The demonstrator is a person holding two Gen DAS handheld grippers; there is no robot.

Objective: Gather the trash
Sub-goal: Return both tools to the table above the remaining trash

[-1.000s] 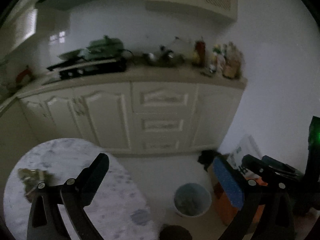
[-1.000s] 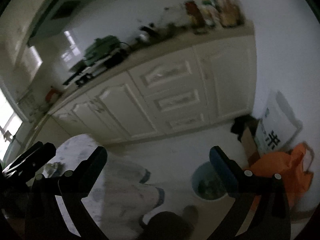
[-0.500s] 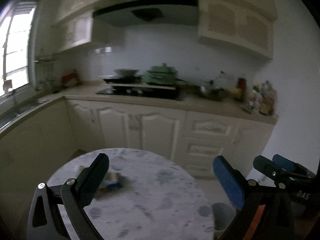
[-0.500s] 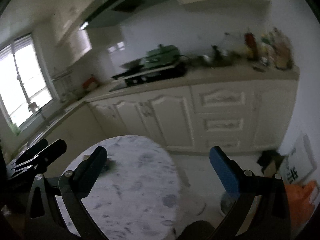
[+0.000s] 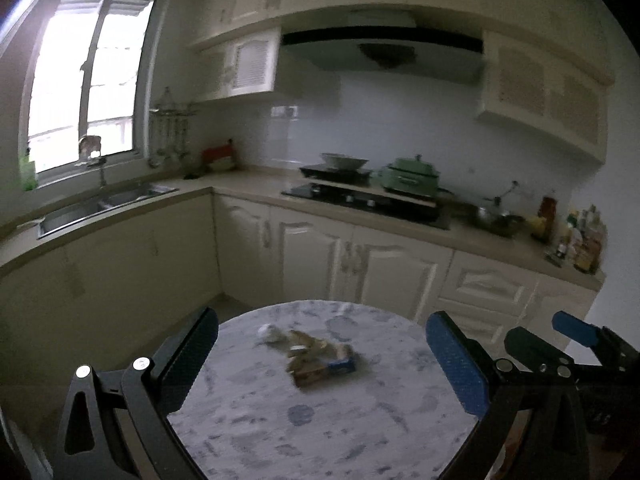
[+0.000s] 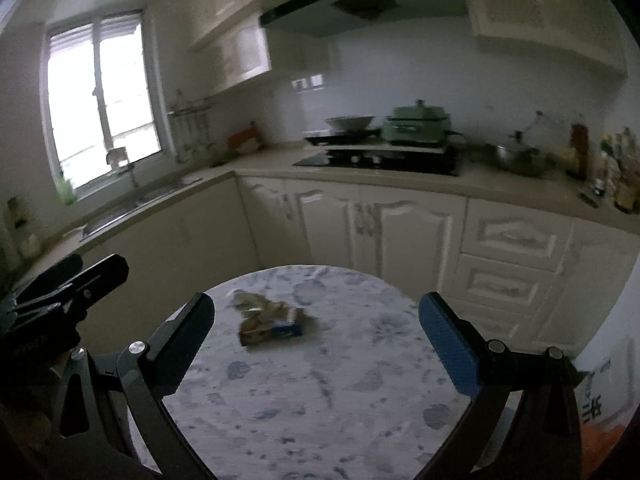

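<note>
In the left wrist view, the left tongs [image 5: 320, 364] are hanging apart and empty above the round marble desk [image 5: 360, 440], now facing the trash pile [image 5: 316, 354] at its middle instead of the floor bin seen a second ago; the right tongs [image 5: 560, 340] are showing at the edge.

In the right wrist view, the right tongs [image 6: 316, 344] are likewise gaping, swinging round toward the same trash pile [image 6: 272, 320]. Judging by this, another pickup is beginning.
</note>
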